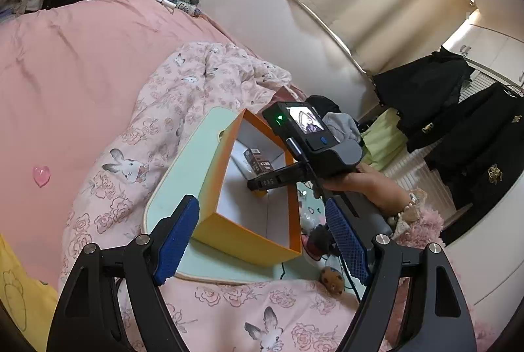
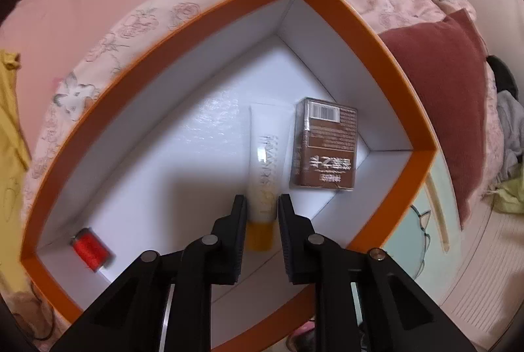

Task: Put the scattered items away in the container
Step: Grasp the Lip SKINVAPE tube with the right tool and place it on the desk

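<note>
Pink floral bedding all round; orange box [image 2: 386, 63] on mint tray [image 1: 183, 155]. Right gripper [image 2: 262, 207] clamped on white tube [image 2: 262, 162] inside box: lower flat beside brown carton [image 2: 324, 145], then release. Left gripper [image 1: 262, 237] wide, empty.

Your left gripper [image 1: 262, 240] is held at a shallow downward tilt, its two black arms spread wide and the blue-padded fingers [image 1: 178, 240] standing well apart with nothing pressed between them. Your right hand [image 1: 370, 188] is wrapped around the handle of the other gripper, a bead bracelet and a fluffy pink sleeve [image 1: 422, 221] showing at the wrist. Your right gripper [image 2: 262, 204] points steeply down, nearly straight. Its black fingers [image 2: 240, 214] are drawn in to their narrowest gap. A tube shows in that narrow gap, but whether the pads press on it or merely hang above it cannot be told.
</note>
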### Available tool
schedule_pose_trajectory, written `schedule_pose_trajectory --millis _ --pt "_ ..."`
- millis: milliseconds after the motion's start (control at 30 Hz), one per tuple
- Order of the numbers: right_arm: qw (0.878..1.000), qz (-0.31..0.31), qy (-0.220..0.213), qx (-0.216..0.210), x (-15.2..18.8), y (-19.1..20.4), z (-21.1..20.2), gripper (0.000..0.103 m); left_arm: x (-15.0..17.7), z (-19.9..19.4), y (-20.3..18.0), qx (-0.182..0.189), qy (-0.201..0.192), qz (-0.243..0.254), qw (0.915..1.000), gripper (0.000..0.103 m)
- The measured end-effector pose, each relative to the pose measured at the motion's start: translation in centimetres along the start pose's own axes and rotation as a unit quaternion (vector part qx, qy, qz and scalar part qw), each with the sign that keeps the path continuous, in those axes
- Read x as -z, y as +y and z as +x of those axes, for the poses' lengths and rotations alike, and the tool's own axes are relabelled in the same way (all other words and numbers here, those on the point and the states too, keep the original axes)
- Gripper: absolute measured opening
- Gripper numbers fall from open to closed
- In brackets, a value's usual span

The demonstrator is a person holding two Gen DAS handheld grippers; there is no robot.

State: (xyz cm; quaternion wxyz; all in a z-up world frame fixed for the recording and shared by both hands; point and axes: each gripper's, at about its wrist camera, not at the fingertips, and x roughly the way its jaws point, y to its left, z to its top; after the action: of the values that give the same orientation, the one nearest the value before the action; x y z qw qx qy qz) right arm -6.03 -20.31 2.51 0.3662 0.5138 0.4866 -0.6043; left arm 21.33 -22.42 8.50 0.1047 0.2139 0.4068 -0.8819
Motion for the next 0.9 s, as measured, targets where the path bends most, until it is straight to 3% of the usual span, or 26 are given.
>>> schedule_pose_trajectory --millis 100,233,433,533,667,900 --pt "1.0 0.009 -0.015 -0.01 0.2 -0.2 -0.4 0.018 0.0 0.1 0.0 -0.004 0.0 -0.001 1.0 0.079" --pt "0.994 0.044 -0.064 -0.081 1.2 -1.2 -2.6 0.017 0.0 0.2 -0.1 -0.009 0.001 0.003 1.0 0.079" --pt "0.962 0.087 -0.183 -0.183 7.6 -3.7 -9.8 0.017 0.4 0.9 -0.5 -0.014 0.011 0.006 0.9998 0.079" --pt "0.953 0.123 -0.211 -0.18 12.6 -5.6 -11.0 0.017 0.7 1.7 -0.8 -0.021 0.02 0.01 0.9995 0.079" --pt "0.944 0.202 -0.229 -0.122 19.8 -8.3 -9.7 0.018 1.5 3.0 -1.8 -0.029 0.04 0.024 0.9985 0.079" --pt "0.923 0.288 -0.213 -0.138 27.8 -11.1 -5.6 0.018 3.7 5.6 -5.6 -0.023 0.088 0.074 0.9931 0.079"
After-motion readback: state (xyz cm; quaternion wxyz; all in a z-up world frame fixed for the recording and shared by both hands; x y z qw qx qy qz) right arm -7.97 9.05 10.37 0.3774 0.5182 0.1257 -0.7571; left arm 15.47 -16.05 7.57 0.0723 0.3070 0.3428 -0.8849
